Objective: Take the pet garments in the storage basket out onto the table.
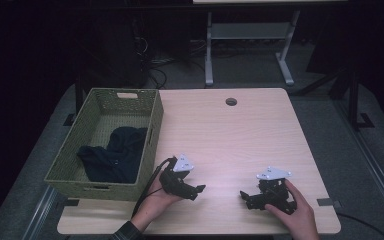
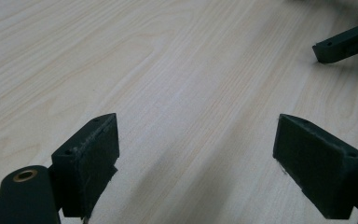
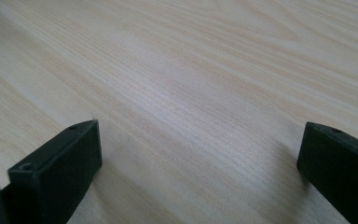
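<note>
On the light wooden tabletop [image 1: 230, 130] the left gripper [image 1: 196, 190] and the right gripper [image 1: 246, 196] rest near the front edge, pointing toward each other and well apart, each with jaws spread wide and nothing but bare wood between them. A dark garment [image 1: 112, 155] lies crumpled in the green woven basket [image 1: 152, 135] at the tabletop's left edge, just beside the left gripper, its folds too dark to make out and its lower part hidden behind the basket's near wall. In the left gripper view one black jaw of the right gripper [image 2: 347, 43] juts in at the upper right, cut off by the frame, and the person's forearms are cut off at the bottom of the high view.
</note>
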Demonstrator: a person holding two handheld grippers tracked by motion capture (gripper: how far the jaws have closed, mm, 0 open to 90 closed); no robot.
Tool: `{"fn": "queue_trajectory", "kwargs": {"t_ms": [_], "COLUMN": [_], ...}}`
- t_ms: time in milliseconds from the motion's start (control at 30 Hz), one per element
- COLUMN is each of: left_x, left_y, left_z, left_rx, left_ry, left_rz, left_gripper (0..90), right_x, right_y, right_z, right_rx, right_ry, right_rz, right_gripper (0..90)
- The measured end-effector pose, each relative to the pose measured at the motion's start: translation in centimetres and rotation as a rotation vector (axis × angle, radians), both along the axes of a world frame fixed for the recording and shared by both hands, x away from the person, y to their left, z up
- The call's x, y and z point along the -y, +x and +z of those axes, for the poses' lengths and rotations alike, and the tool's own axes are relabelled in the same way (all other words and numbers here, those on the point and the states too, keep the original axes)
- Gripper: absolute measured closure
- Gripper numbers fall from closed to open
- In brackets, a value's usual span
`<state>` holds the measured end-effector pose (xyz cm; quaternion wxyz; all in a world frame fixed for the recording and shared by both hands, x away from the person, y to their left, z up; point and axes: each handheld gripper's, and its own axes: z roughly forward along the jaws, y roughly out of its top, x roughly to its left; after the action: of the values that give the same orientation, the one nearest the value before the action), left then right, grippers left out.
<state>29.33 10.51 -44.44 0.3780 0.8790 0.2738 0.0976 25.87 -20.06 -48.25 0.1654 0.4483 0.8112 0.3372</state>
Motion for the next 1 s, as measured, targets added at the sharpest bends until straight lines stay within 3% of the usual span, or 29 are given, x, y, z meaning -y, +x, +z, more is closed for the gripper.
{"fn": "queue_trajectory", "kwargs": {"t_ms": [333, 1000], "left_x": [0.1, -0.5], "left_y": [0.1, 0.7], "left_z": [0.8, 2.9], "left_rx": [0.007, 0.024], "left_ry": [0.007, -0.028], "left_rz": [-0.011, 0.011], "left_gripper": [14.1, 14.2], "right_x": [0.0, 0.0], "right_y": [0.0, 0.0], "right_z": [0.0, 0.0], "right_rx": [0.000, 0.000], "right_ry": [0.000, 0.001], "right_rz": [0.000, -0.001], "right_gripper": [0.0, 0.0]}}
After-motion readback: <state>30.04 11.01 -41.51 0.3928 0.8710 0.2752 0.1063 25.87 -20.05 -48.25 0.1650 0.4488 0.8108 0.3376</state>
